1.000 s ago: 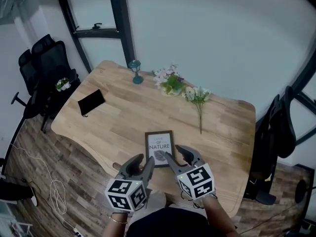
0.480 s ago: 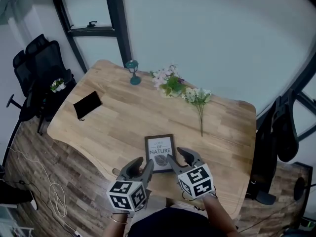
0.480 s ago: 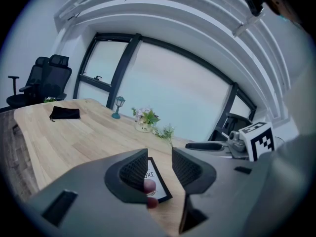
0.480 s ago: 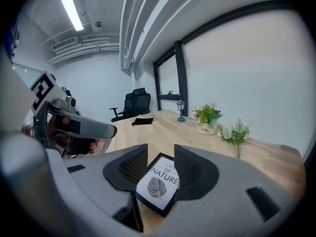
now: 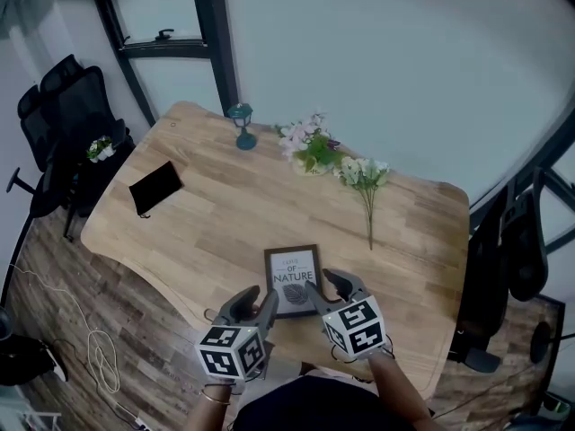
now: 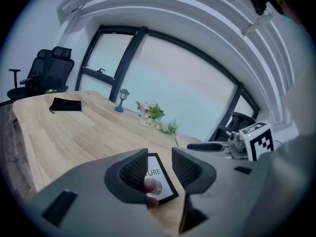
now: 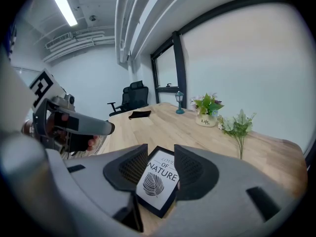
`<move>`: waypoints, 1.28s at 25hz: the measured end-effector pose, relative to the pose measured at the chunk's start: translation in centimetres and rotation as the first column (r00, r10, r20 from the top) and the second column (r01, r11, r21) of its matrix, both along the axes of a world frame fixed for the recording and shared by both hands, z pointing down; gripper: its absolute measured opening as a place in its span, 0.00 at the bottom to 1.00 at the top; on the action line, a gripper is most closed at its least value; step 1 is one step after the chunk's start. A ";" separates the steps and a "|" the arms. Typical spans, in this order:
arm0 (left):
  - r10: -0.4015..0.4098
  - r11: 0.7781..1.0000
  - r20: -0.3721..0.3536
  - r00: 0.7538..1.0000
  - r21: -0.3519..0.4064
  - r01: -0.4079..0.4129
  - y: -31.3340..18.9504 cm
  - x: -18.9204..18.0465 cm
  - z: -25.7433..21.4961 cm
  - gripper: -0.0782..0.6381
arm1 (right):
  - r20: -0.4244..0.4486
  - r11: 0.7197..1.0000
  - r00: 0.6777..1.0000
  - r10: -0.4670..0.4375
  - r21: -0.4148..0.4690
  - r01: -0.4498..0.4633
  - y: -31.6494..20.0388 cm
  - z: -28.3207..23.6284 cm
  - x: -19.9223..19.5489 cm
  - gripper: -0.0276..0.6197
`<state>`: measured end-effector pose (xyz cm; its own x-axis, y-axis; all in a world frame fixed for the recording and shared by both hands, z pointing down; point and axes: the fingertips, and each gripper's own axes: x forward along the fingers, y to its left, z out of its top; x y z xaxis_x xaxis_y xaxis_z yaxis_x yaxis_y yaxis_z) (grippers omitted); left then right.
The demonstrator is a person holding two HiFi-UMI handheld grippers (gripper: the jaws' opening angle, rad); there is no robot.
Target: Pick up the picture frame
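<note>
Left claw (image 5: 258,301) spread, nothing pinched; tips at near-left corner of picture frame (image 5: 292,277). Right claw (image 5: 327,285) also spread, tips at frame's near-right side; contact unclear. Frame lies flat, print up, close to near edge of worktop (image 5: 216,223), between both claws. Black pouch (image 5: 154,187) near left edge. Small lantern (image 5: 241,126), flower pot (image 5: 310,151), loose sprig (image 5: 367,187) along far edge.

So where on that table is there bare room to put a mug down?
Bare wood lies between the black pouch and the picture frame, and right of the flower sprig. Crowded: the far edge, with lantern and flower pot.
</note>
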<state>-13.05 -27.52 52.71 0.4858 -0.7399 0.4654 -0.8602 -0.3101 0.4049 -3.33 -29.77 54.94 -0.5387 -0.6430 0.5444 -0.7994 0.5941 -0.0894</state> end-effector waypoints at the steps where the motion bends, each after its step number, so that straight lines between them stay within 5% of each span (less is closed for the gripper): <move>1: 0.001 1.000 -0.002 1.000 -0.007 -0.001 -0.1 0.0 0.3 0.31 | -0.004 1.000 1.000 0.001 -0.006 -0.001 -0.1 0.2 0.0 0.27; 32: 0.035 0.967 -0.011 0.999 -0.254 -0.037 -4.4 -0.5 12.1 0.31 | -0.119 0.975 0.987 0.104 -0.181 -0.125 -4.0 10.3 0.9 0.27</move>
